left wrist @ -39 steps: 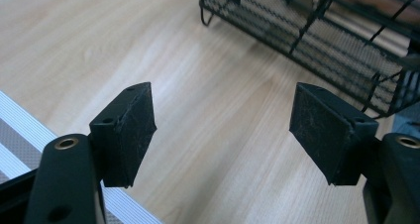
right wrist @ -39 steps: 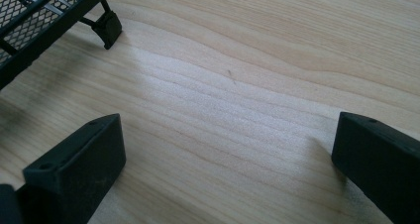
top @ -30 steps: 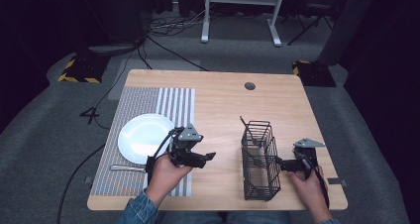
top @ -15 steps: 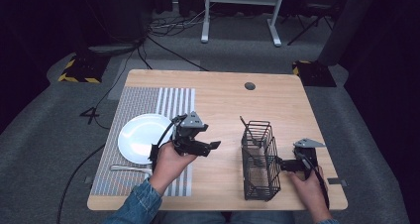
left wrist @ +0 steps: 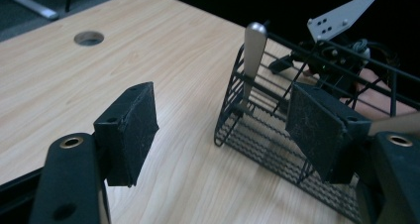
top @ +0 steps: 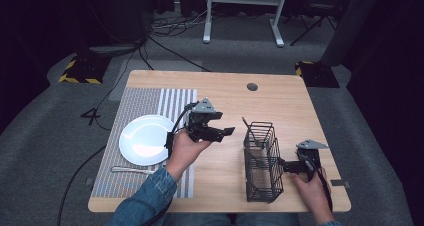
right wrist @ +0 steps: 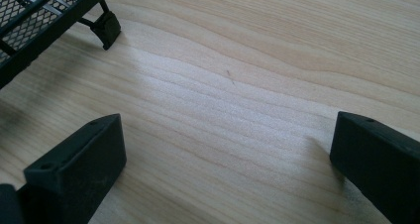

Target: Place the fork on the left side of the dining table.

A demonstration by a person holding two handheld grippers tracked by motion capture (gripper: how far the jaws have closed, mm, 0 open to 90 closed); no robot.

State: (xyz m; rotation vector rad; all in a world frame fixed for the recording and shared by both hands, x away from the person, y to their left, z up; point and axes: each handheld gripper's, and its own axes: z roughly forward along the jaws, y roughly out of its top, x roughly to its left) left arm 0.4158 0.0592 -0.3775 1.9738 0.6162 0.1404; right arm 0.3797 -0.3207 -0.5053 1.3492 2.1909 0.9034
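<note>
My left gripper (top: 227, 131) hangs over the wooden table (top: 220, 93), jaws wide apart, with nothing between them. It points at the black wire basket (top: 262, 161), which stands on the table with a metal handle (left wrist: 253, 45) sticking up inside. My right gripper (top: 286, 166) sits low just beside the basket, jaws wide and empty. A white plate (top: 145, 138) lies on the striped mat (top: 150, 101).

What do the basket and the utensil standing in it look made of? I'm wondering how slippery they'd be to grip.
Basket: apparently thin metal wire with a matte black coating, seen in its open grid walls and fine mesh floor. Utensil: probably metal, with a smooth, dull silvery handle catching a soft sheen. Its lower end is hidden, so its type is unclear.
</note>
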